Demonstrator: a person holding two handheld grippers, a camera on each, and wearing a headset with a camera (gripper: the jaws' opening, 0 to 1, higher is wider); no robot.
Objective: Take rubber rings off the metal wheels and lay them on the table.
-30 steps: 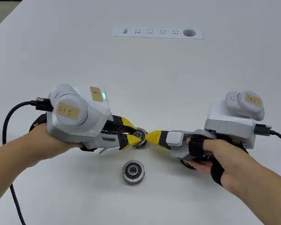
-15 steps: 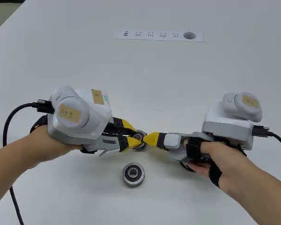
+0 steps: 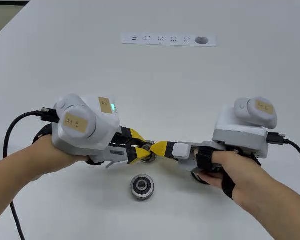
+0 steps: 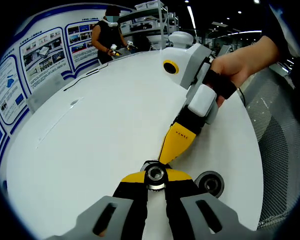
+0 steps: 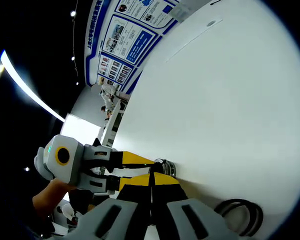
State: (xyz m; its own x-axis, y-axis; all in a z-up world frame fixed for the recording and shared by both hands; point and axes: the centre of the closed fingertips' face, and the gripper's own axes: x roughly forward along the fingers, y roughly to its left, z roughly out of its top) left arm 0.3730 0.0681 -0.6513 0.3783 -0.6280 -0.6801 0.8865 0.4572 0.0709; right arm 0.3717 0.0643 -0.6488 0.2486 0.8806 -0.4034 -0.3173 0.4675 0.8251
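A small metal wheel (image 3: 149, 149) with a black rubber ring is held just above the white table (image 3: 155, 85) between both grippers. My left gripper (image 3: 141, 149) is shut on the wheel (image 4: 155, 176), its yellow-tipped jaws clamped on either side. My right gripper (image 3: 158, 148) comes in from the right, jaws pressed together, tips pinching the ring at the wheel's rim (image 5: 165, 167). A second wheel (image 3: 141, 186) with its ring on lies flat on the table just in front. A loose black rubber ring (image 5: 237, 212) lies on the table under my right hand.
A white power strip (image 3: 169, 38) lies at the far side of the table. A black cable (image 3: 10, 131) trails off from the left gripper towards the near left edge. A person (image 4: 107, 32) stands far off beyond the table.
Both grippers stay locked at the wheel. The pair has drifted slightly, with the right gripper a little closer to the left one.
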